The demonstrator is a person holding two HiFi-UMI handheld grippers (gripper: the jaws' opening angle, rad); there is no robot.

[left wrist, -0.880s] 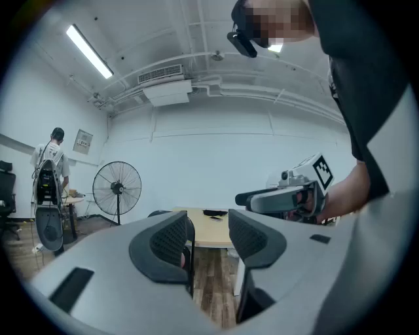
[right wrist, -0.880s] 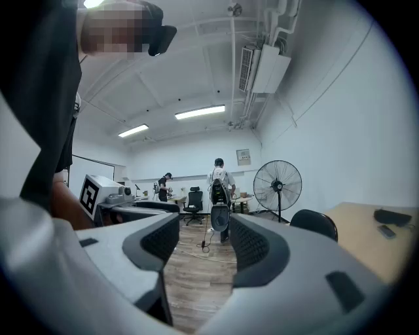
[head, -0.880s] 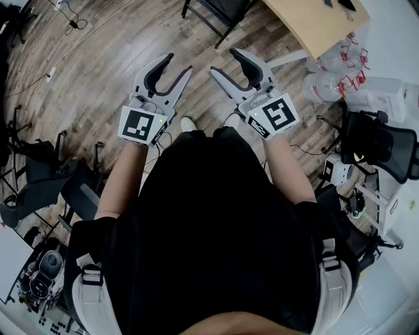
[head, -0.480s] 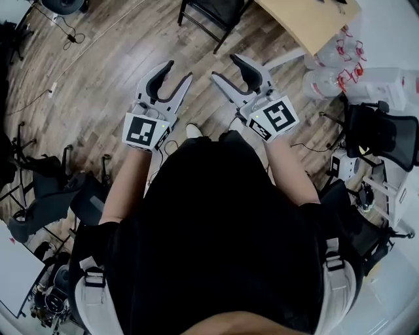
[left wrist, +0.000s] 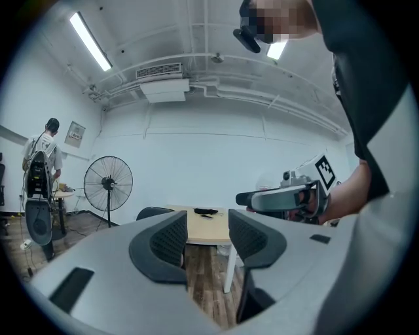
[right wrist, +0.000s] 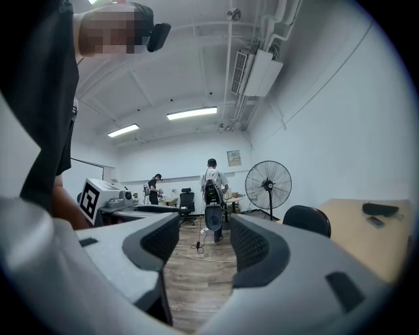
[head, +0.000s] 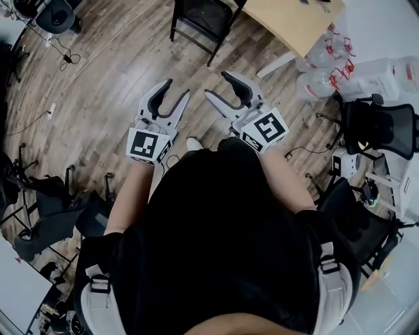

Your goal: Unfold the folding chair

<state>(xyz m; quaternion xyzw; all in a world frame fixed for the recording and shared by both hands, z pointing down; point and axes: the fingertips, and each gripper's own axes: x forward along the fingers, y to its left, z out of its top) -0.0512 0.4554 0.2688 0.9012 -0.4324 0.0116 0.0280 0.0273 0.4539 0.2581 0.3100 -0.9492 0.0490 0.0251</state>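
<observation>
Both tongs are empty: the left gripper (head: pixel 177 88) has its jaws apart by a moderate gap and the right gripper (head: pixel 217 84) stands wider, each with only floor and room showing between the pads. The one black chair (head: pixel 208 16) ahead stands just beside the wooden table (head: pixel 294 23), well apart from both grippers and touched by neither. It seems to stand on its legs with the seat down, so the unfolding may be done, though I cannot tell for sure.
</observation>
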